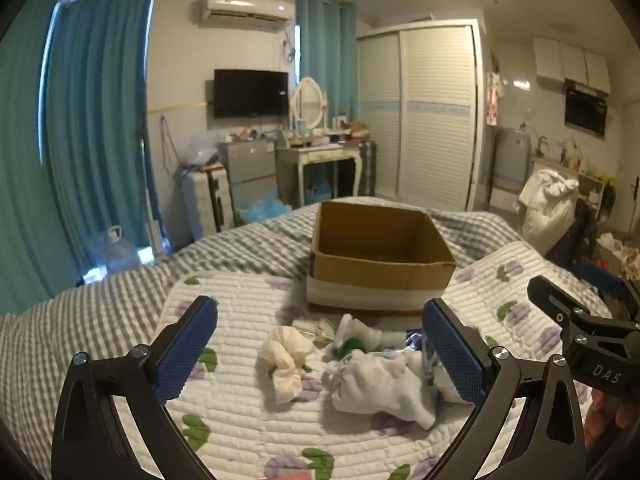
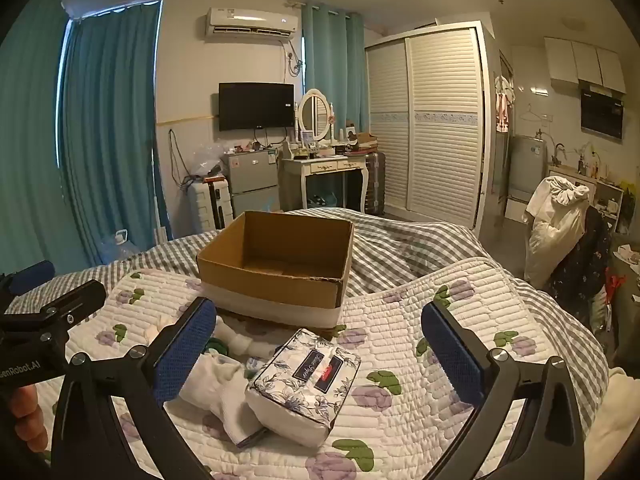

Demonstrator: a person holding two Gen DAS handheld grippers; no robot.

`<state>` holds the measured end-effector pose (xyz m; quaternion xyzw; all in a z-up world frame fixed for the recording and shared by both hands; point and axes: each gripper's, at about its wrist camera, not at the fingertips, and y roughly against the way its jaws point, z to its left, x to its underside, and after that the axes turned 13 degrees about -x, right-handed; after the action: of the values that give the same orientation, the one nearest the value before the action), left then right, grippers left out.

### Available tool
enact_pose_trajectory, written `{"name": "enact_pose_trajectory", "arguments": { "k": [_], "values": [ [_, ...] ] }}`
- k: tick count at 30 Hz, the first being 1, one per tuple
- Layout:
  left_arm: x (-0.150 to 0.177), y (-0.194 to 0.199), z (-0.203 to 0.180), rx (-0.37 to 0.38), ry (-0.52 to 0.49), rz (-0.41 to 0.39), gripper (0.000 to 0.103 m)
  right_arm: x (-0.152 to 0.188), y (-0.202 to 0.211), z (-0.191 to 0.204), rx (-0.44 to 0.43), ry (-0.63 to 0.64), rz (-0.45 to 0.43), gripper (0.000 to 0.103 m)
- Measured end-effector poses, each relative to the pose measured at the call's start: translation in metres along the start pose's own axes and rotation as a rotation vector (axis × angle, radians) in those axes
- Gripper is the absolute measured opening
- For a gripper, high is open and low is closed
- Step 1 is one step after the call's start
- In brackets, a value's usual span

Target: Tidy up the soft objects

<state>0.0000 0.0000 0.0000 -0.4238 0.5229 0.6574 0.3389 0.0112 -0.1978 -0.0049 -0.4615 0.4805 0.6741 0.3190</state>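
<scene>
Open cardboard box upright; crumpled white cloths, floral tissue pack just before it.

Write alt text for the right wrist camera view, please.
An open right gripper hovers over a floral tissue pack lying beside white socks on a quilted floral bed cover. An empty cardboard box sits just beyond, and the left gripper shows at the left edge.

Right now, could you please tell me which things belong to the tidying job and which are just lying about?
Job: cardboard box; cream sock; white cloth; floral tissue pack.

Lying about: water jug; suitcase; white clothes on chair.
</scene>
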Motion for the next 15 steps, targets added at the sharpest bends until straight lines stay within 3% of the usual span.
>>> {"name": "enact_pose_trajectory", "arguments": {
  "k": [15],
  "values": [
    [0.0000,-0.0017,-0.0009,0.009,0.009,0.009,0.103,0.0020,-0.0010,-0.0012,0.002,-0.007,0.019,0.103]
  ]
}}
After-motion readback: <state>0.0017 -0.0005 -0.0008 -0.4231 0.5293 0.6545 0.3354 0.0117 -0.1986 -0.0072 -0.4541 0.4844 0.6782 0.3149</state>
